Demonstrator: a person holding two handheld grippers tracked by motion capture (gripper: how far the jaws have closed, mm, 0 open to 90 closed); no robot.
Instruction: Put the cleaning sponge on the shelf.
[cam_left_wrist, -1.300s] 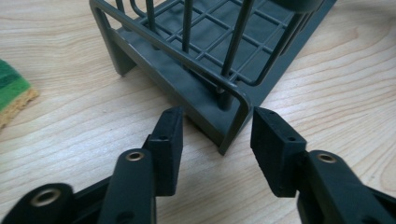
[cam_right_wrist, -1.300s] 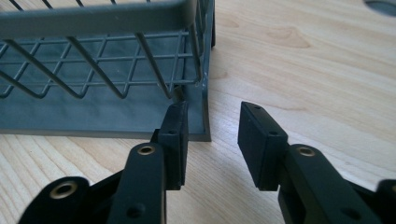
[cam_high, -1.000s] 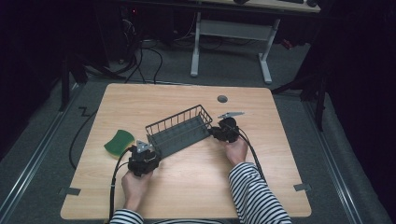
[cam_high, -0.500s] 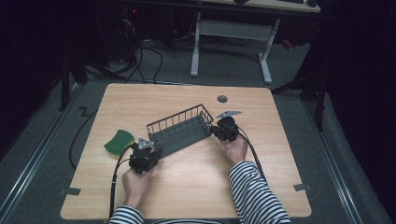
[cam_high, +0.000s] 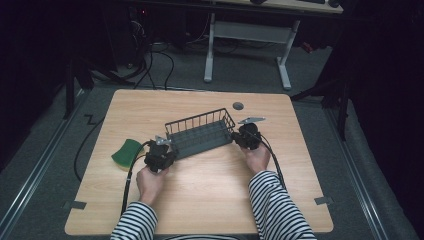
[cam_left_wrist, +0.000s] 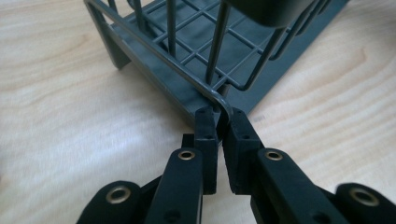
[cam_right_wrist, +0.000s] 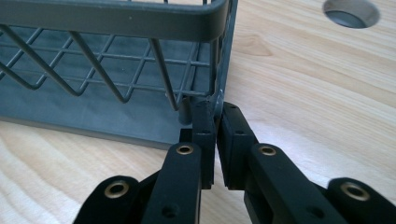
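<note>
A dark grey wire basket (cam_high: 200, 137) stands on the wooden table (cam_high: 210, 200), slanting from near left to far right. My left gripper (cam_high: 168, 151) is at its near-left end. In the left gripper view the jaws are shut on the rounded corner of the basket's rim (cam_left_wrist: 223, 119). My right gripper (cam_high: 236, 136) is at the far-right end. In the right gripper view it is shut on an upright wire at the basket's corner (cam_right_wrist: 215, 112). The basket (cam_right_wrist: 116, 18) looks empty inside.
A green sponge (cam_high: 126, 152) lies on the table just left of my left hand. A round cable hole (cam_high: 238, 105) sits in the tabletop beyond the basket, also seen as the hole (cam_right_wrist: 350, 11). Desk legs and cables stand beyond the table's far edge.
The basket and both grippers holding it have shifted slightly away from the person and to the right. Both grips stay shut.
</note>
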